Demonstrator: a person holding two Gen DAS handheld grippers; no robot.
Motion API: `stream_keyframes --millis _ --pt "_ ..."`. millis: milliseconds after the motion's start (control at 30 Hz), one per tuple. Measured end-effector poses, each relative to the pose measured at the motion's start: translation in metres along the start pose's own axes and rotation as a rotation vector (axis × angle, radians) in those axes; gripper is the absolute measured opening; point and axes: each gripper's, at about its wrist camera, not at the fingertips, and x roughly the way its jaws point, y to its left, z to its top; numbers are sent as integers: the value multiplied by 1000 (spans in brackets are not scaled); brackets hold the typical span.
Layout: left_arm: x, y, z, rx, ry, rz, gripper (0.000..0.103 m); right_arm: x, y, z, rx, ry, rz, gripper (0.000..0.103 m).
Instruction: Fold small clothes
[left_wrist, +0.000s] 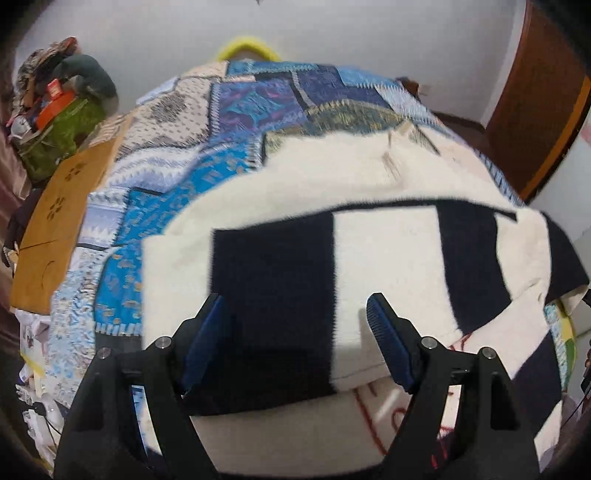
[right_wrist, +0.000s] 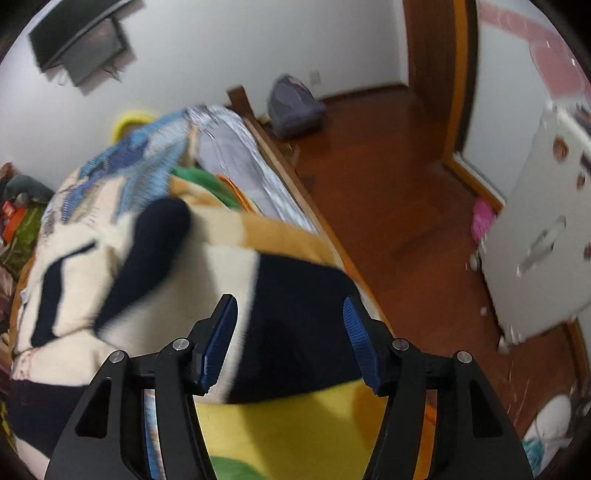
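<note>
While both tools hang just above the cloth, neither holds anything: the left gripper (left_wrist: 295, 317) has its blue pads spread wide over a dark band of the striped garment (left_wrist: 384, 251), and the right gripper (right_wrist: 290, 325) stands equally wide over the garment's near right part, with nothing between its jaws. That spread probably serves to straddle an edge of the fabric before pinching it for a fold, though motion blur makes it hard to say whether any pad touches the cloth.

The cream and navy garment lies spread across the bed, on a blue patchwork quilt (left_wrist: 236, 122) that shows beyond it to the far left. In the left wrist view an upper layer seems already turned over a lower one that carries red markings near the right pad. From the right wrist view, one dark-tipped part, perhaps a sleeve (right_wrist: 147, 251), lies bunched up toward the far side and may need flattening.

A yellow and green blanket (right_wrist: 288, 428) lies under the garment's near edge. A tan board (left_wrist: 59, 221) rests along the bed's left side, with a heap of clutter (left_wrist: 62, 107) beyond it. To the right, the bed's wooden rail (right_wrist: 314, 206) drops to the wood floor (right_wrist: 388, 184), where a white cabinet (right_wrist: 535, 240) stands well apart.
</note>
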Motion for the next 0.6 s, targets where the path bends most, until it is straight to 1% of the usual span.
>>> stream_keyframes --millis 67,100,133,167,233,267,300,333,400,467,500,600 --pt "11 -5 -3 6 26 4 78 13 -6 -6 21 47 12 56" --pt "17 -8 -6 5 40 0 79 21 -9 -10 31 75 34 56" --pt "18 -8 -8 0 34 -1 80 25 -8 -12 37 90 52 56" --pt "18 -8 -9 -6 23 4 83 27 -9 -14 47 94 71 56" --pt "19 -8 -9 -8 24 3 83 30 -9 -15 73 84 102 57" --pt "19 -8 -10 -11 25 1 83 32 -9 -15 86 87 114 53" --pt "19 -7 -10 -13 24 0 83 34 -10 -15 100 89 132 46" --pt "18 -8 -10 -12 21 2 83 36 -10 -16 108 86 147 42" --pt "18 -8 -11 -7 15 7 83 35 -6 -17 101 73 155 22" --pt "16 -9 -12 0 9 14 83 30 -1 -15 81 56 142 12" --pt "15 -9 -12 5 7 17 83 27 0 -14 75 50 135 10" --pt "9 -12 -14 30 -3 23 83 11 2 -9 63 9 122 9"
